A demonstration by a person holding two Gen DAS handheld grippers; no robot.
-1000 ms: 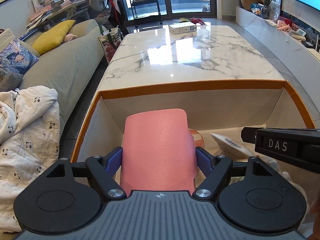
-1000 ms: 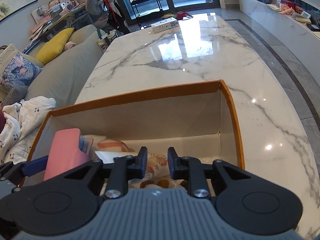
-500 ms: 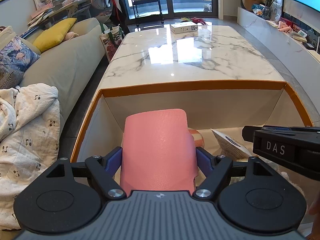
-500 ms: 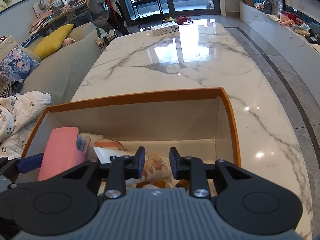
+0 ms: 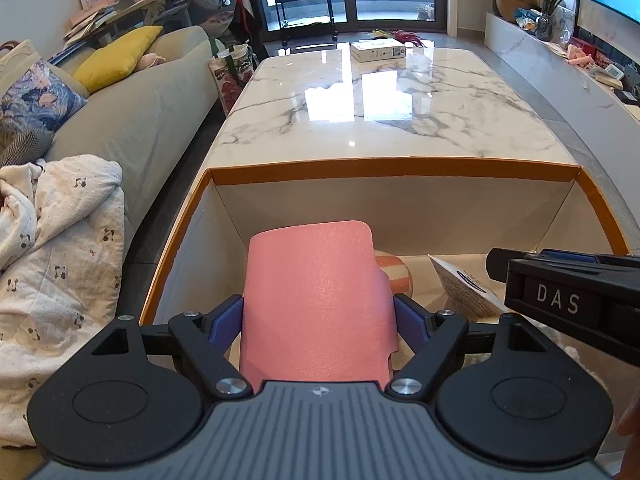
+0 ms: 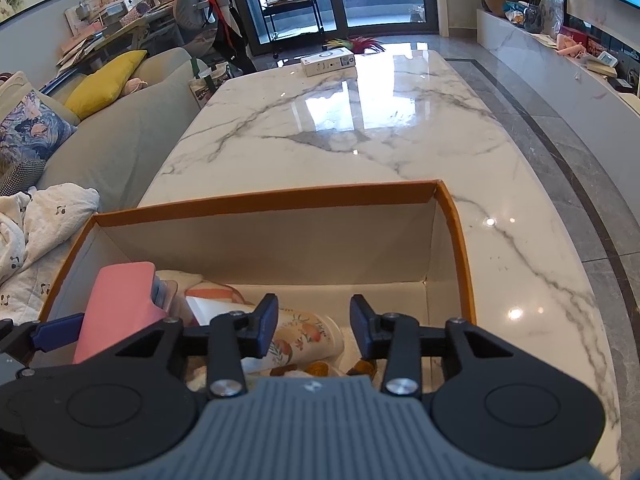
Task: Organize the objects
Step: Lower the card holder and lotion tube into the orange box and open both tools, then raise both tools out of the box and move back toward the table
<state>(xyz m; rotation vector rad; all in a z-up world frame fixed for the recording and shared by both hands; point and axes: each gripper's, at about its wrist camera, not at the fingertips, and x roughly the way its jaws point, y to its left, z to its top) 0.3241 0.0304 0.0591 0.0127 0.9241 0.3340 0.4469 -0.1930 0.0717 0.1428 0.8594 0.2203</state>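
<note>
My left gripper (image 5: 319,316) has a pink leather-like case (image 5: 316,304) upright between its blue pads, low inside the orange-rimmed white box (image 5: 392,168). Its jaws are opening, and the pads still lie against the case's sides. The right gripper (image 6: 314,312) hovers over the box's (image 6: 280,202) right half, jaws opening with nothing between them. Below it lies a floral cup (image 6: 304,338) on its side. The pink case (image 6: 116,308) stands at the box's left end. An orange-striped item (image 5: 394,276) and a white printed packet (image 5: 460,288) lie beside the case.
The box sits at the near end of a marble table (image 5: 380,112). A small white carton (image 5: 378,50) lies at the far end. A grey sofa (image 5: 140,120) and a patterned white blanket (image 5: 60,240) are to the left, a low marble bench (image 5: 560,72) to the right.
The right gripper's fingers, nearly together before, have spread apart over the floral cup. The left gripper's pads have widened only slightly around the pink case. Neither hand has shifted.
</note>
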